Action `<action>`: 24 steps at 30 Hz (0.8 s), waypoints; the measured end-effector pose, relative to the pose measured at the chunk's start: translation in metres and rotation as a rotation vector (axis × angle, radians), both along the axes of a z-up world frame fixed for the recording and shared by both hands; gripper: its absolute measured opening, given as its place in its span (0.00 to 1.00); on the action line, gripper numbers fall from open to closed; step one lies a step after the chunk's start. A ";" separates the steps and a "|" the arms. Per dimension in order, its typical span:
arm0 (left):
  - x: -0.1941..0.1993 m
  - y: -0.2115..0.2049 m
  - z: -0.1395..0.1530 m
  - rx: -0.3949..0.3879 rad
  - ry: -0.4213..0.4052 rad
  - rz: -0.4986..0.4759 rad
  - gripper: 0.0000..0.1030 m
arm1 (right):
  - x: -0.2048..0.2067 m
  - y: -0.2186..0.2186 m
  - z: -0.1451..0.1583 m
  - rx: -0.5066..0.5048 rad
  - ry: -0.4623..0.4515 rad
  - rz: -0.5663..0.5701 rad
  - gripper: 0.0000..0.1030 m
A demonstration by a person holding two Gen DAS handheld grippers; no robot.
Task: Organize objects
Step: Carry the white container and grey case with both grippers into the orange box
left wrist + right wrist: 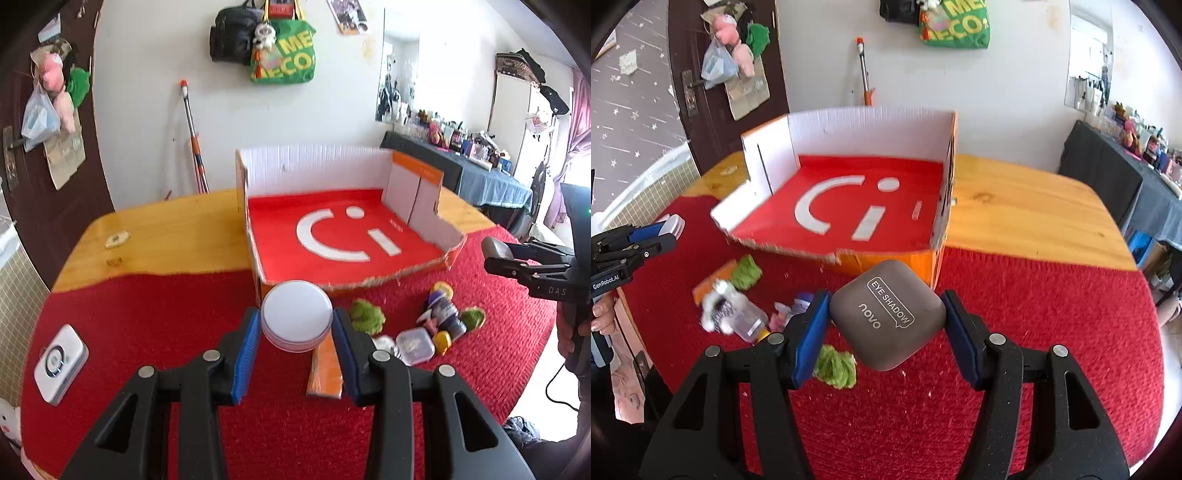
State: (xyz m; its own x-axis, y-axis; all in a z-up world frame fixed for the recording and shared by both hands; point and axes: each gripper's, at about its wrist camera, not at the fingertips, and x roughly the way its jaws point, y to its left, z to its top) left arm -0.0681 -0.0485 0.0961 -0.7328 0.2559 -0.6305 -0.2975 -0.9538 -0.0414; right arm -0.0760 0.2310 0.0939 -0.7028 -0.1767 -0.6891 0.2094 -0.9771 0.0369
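Our left tongs (295,328) squeeze a smooth round white tin (296,314). Our right tongs (884,325) squeeze a gray rounded eye shadow case (888,319). Only the right view shows its words.

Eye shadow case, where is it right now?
The eye shadow case is clamped in the right gripper, held above the red cloth just before the cardboard box.

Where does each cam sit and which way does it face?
Left wrist: sits on the left hand-held gripper, faces forward over the red mat at the box; its fingers clamp a round white case; the right hand-held gripper shows at the right edge.
Right wrist: sits on the right hand-held gripper, faces the box from the other side; it clamps a grey eyeshadow case; the left hand-held gripper and a hand show at left.
Shared: box, mat, green puff, green bag on the wall.
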 end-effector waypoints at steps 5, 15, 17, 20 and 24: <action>0.003 0.002 0.009 0.009 0.024 0.001 0.40 | -0.002 -0.002 0.010 -0.001 0.022 0.001 0.57; -0.020 0.012 0.019 0.018 0.018 -0.021 0.40 | -0.027 -0.011 0.030 -0.014 0.045 0.034 0.57; -0.031 0.016 0.020 0.019 -0.002 -0.046 0.40 | -0.037 -0.013 0.032 -0.015 0.037 0.044 0.57; -0.047 0.021 0.019 -0.002 -0.026 -0.061 0.40 | -0.057 -0.017 0.028 -0.005 0.004 0.062 0.57; -0.071 0.029 0.012 -0.040 -0.070 -0.100 0.40 | -0.084 -0.022 0.017 0.003 -0.068 0.089 0.57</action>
